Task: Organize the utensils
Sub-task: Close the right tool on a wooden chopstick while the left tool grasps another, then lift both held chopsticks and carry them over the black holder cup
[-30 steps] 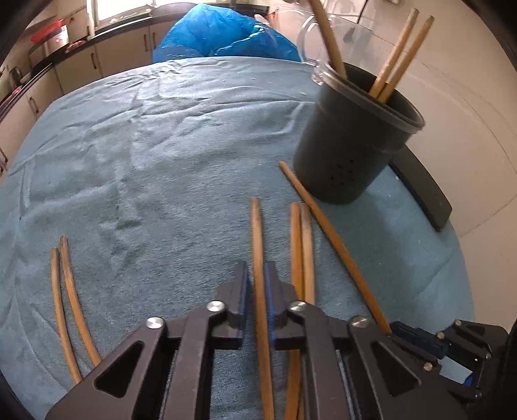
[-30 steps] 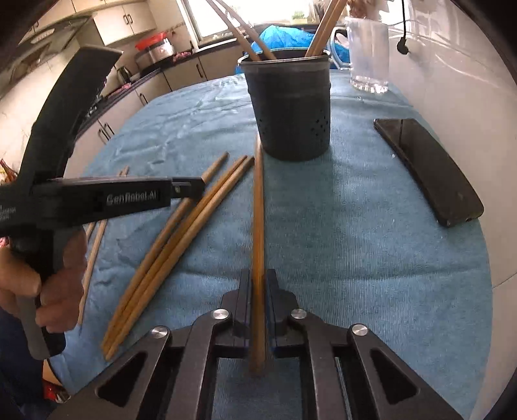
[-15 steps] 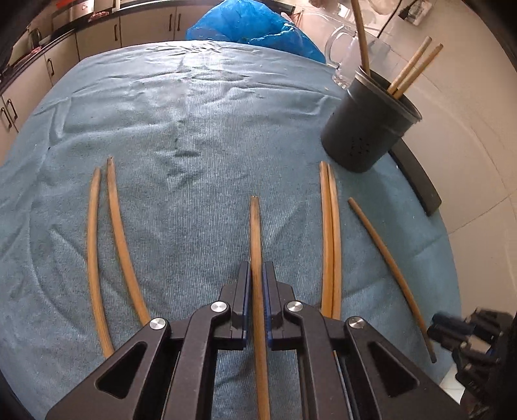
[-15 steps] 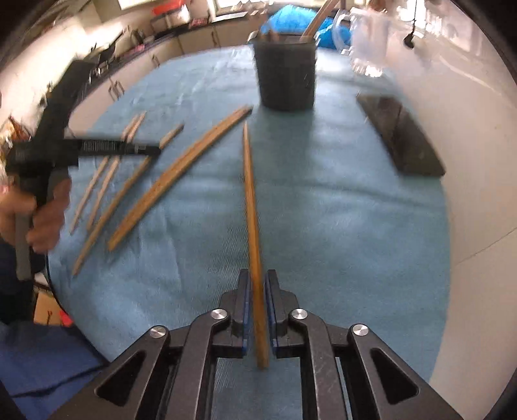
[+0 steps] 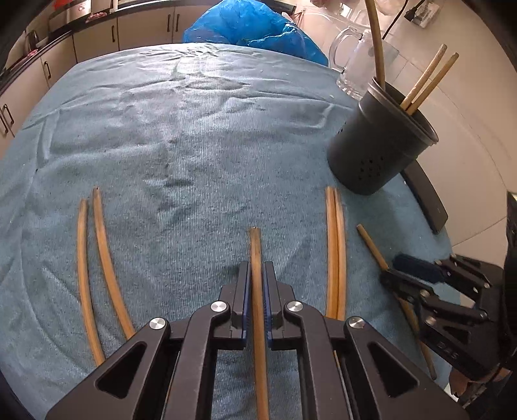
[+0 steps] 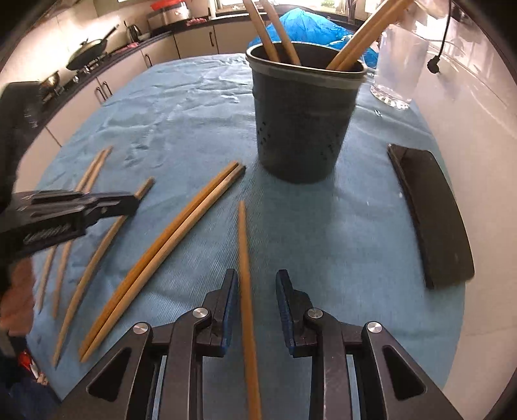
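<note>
Left gripper jaws narrow, clamped on a single chopstick that runs straight out toward 12 o'clock, tip just past the fingertips, over the blue towel. Right gripper jaws part-open, a wider gap; another chopstick lies on the towel between them, close to the left finger, contact unclear, and well clear of the right one, pointing to 12. In the left wrist view: a loose pair of chopsticks at 9 o'clock of the held stick, slightly apart; a tight pair at 3 o'clock, side by side and touching. Black utensil holder upright at 1–2 o'clock, several chopsticks standing in it, leaning on the rim. Black phone flat just right of the holder. Glass mug behind the holder at 1 o'clock; blue plastic bag at 12 on the far table edge. In the right wrist view the holder sits at 12, the phone at 2–3, the tight pair at 10–11 lying diagonal, and the left gripper body at 9.
</note>
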